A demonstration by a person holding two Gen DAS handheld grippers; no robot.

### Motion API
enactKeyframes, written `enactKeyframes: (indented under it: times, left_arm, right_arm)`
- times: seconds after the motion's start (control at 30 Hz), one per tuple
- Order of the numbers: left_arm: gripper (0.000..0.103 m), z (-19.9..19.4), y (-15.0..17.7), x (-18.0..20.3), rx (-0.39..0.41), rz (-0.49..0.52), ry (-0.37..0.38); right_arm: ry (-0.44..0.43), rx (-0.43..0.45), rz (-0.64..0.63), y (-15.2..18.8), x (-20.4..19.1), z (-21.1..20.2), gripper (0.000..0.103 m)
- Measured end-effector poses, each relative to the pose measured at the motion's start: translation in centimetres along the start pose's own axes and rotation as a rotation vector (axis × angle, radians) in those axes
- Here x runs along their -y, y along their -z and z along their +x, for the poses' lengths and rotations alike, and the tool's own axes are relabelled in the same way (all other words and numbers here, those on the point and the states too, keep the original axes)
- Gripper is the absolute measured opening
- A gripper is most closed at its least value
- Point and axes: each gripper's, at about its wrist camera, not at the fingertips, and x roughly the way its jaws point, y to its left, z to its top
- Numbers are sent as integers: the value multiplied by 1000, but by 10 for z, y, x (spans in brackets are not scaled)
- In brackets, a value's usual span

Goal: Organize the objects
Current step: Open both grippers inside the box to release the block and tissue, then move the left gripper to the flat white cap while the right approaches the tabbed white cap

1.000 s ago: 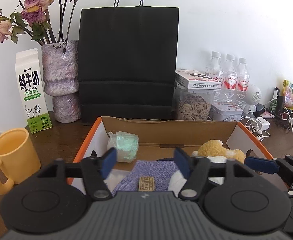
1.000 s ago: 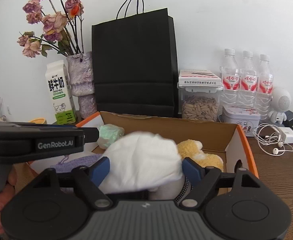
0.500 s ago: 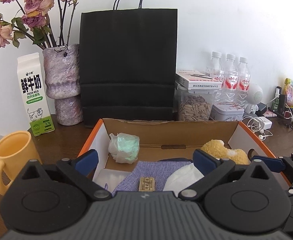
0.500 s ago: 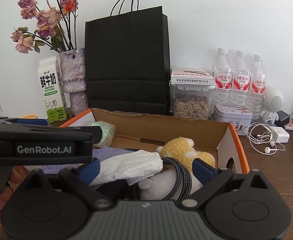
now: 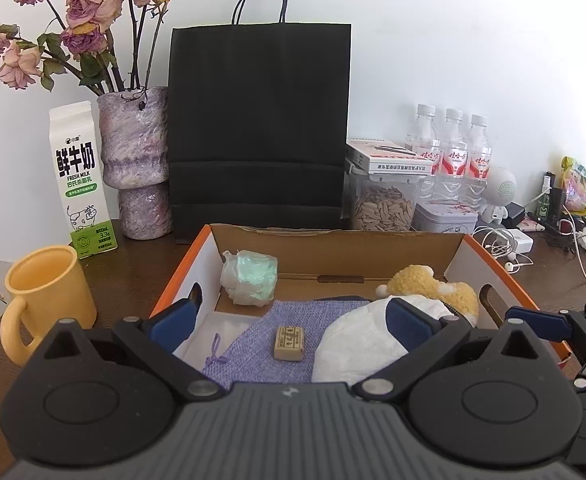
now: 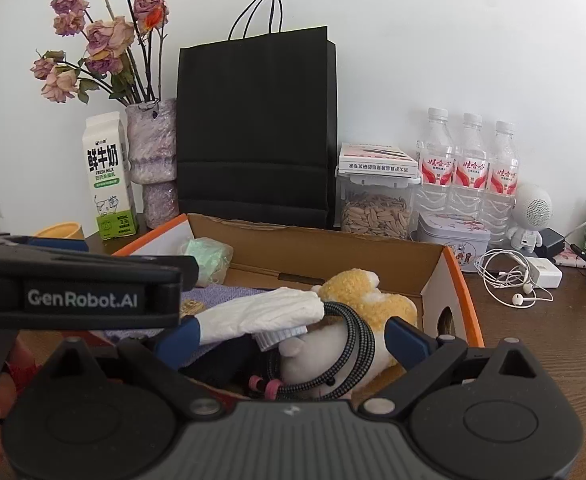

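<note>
Both pairs of jaws have just been spreading, and the white tissue wad (image 6: 261, 312) that was bulging between the right gripper's (image 6: 289, 334) fingers a second ago is now lying slack in the cardboard box (image 5: 333, 246), pressed by neither pad. That gripper is standing wide and holding nothing; at its twelve o'clock the crinkled tissue is draping over a grey plush toy ringed by a braided black cable (image 6: 353, 340), with a fuzzy yellow plush (image 6: 373, 300) just behind. At nine o'clock the left gripper (image 5: 293, 320) is also gaping empty over a woven lilac pouch (image 5: 261, 340) carrying a small tan block (image 5: 289, 343); a green-tinted plastic-wrapped bundle (image 5: 249, 278) is sitting at its eleven o'clock against the back wall. Well outside, at ten o'clock, a smooth yellow mug (image 5: 45, 292) and a milk carton (image 5: 81, 180) are waiting on the dark wooden table (image 5: 553, 276). My worry: the tissue is light and loosely perched, so a retreating finger brushing it, or snagging the cable loop, could be dragging things back out.
</note>
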Motion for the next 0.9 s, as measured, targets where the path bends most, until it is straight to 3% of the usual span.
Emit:
enactKeyframes:
  times: [0.47, 0.9]
  left_arm:
    - [103, -67, 39, -9, -37, -2, -9]
    - [103, -112, 85, -37, -104, 12, -65]
  right_arm:
    - [-5, -10, -9, 36, -13, -69, 99]
    - [12, -50, -29, 74, -23, -120, 98]
